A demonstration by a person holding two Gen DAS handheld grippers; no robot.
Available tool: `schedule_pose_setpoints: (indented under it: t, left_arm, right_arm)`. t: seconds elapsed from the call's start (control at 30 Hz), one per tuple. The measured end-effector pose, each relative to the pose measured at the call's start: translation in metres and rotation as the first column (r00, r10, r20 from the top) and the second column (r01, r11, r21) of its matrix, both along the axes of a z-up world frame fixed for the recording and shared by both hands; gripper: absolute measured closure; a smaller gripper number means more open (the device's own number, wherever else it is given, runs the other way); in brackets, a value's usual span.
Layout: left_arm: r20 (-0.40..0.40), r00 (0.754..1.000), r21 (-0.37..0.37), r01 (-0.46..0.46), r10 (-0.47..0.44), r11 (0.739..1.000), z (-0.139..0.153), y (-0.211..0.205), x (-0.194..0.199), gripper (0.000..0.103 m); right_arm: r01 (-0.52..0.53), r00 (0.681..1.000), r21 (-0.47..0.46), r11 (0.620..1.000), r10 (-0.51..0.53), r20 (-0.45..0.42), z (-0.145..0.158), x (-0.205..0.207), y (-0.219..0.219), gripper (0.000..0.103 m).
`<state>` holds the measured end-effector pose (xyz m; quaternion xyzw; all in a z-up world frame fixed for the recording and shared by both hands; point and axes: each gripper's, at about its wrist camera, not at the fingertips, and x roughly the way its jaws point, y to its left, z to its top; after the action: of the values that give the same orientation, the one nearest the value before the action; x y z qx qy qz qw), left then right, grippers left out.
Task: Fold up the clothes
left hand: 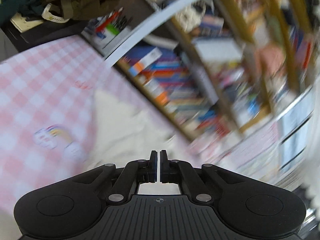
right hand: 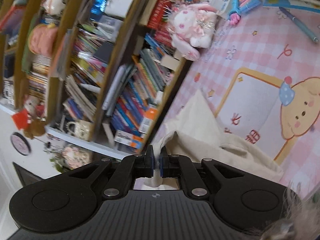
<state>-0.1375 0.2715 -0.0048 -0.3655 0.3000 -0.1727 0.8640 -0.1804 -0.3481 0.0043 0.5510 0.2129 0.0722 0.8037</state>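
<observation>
Cream garment (right hand: 200, 140), one piece, lies on the pink checked table cover (right hand: 250, 46), its far edge just short of the bookshelf (right hand: 120, 76). Much of the cloth is hidden beneath both gripper bodies, so its full outline cannot be told. The right gripper (right hand: 157, 158) has its jaws clamped on a white hem of that garment, bunched between the pads. In the left wrist view everything is smeared by blur; the left gripper (left hand: 159, 160) has its jaws together, and whether any fabric is pinched there cannot be told. One plush rabbit (right hand: 190, 28) sits against the bookshelf, and one blue pen (right hand: 298, 24) lies well apart from it. Book titles are unreadable.
</observation>
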Motion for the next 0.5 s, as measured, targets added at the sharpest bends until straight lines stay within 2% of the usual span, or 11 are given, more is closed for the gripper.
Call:
schedule_pose_setpoints:
  t: [0.13, 0.27, 0.33, 0.5]
  left_arm:
    - [-0.129, 0.991, 0.153, 0.045, -0.025, 0.987, -0.02, -0.017, -0.018, 0.095]
    - [-0.214, 0.976, 0.288, 0.093, -0.03, 0.953, -0.031, -0.028, -0.031, 0.078]
    - [-0.207, 0.978, 0.324, 0.097, -0.03, 0.941, -0.032, -0.03, -0.03, 0.071]
    - [-0.199, 0.979, 0.325, 0.114, -0.05, 0.939, -0.029, -0.041, -0.007, 0.065]
  right_arm:
    - [-0.015, 0.999, -0.005, 1.0, 0.015, -0.039, -0.008, 0.005, -0.003, 0.098]
    - [-0.027, 0.997, -0.001, 1.0, 0.027, -0.074, -0.018, 0.004, -0.006, 0.098]
    - [-0.031, 0.996, -0.001, 1.0, 0.031, -0.086, -0.021, 0.004, -0.006, 0.098]
    - [-0.047, 0.994, -0.004, 0.999, 0.046, -0.099, -0.025, 0.003, -0.004, 0.098]
